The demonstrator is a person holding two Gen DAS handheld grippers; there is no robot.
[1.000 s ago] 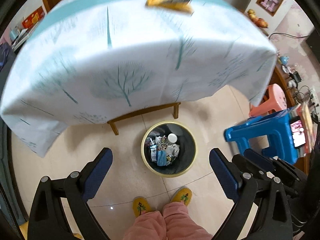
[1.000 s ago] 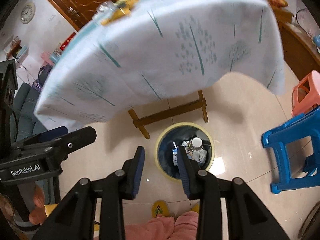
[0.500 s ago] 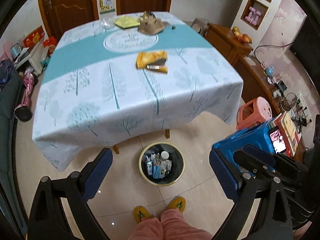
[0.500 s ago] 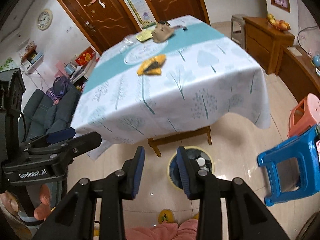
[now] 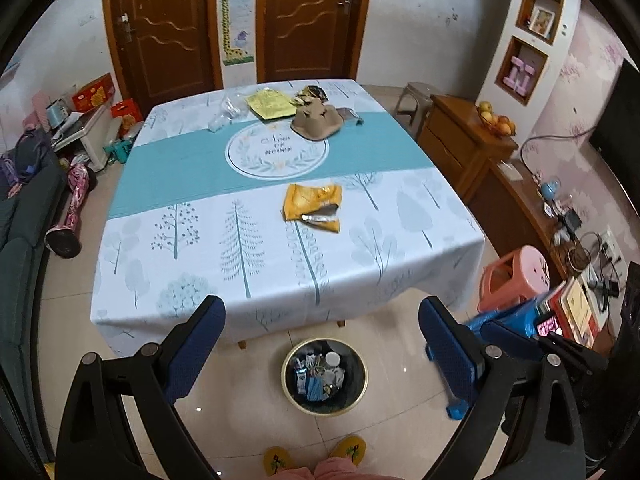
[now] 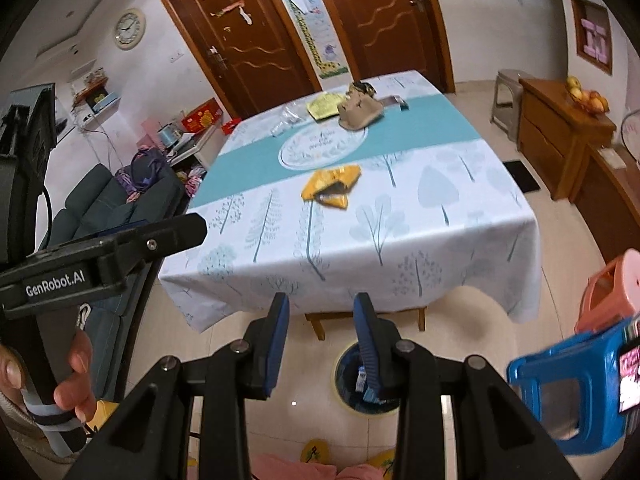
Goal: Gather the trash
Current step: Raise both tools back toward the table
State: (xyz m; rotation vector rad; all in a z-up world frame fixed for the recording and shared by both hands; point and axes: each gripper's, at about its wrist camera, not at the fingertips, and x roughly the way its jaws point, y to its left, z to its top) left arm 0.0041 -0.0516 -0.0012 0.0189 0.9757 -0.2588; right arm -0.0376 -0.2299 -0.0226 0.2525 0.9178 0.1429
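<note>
Left gripper (image 5: 322, 344): seen from its own wrist camera, its blue-padded jaws stand wide apart with nothing between them, raised above the floor and tilted down toward the table's near edge.
Trash bin (image 5: 325, 410): a round, yellow-rimmed bin on the tiled floor just in front of the table, framed between the left jaws; it already holds wrappers and a small bottle.
Orange snack bag (image 5: 313, 207): lies flat and torn near the middle of the tablecloth (image 5: 172, 236), the nearest piece of trash and likely the next pick.
Far-side litter: a yellow wrapper (image 5: 269, 104), a brown paper tray (image 5: 317, 120) and clear crumpled plastic (image 5: 224, 117) sit by the table's back edge.
Person: pink trousers and yellow slippers (image 5: 354, 449) show at the bottom edge, close to the bin, probably so drops are short.

Right gripper (image 6: 322, 346): from its own camera, the jaws are narrowly parted and hold nothing.
Left-hand tool in the right view: the other gripper's black body (image 6: 100, 258) juts in from the left, a hand (image 6: 76, 376) wrapped round its handle.
Bin in the right view (image 6: 340, 376): partly hidden behind the right jaw.
</note>
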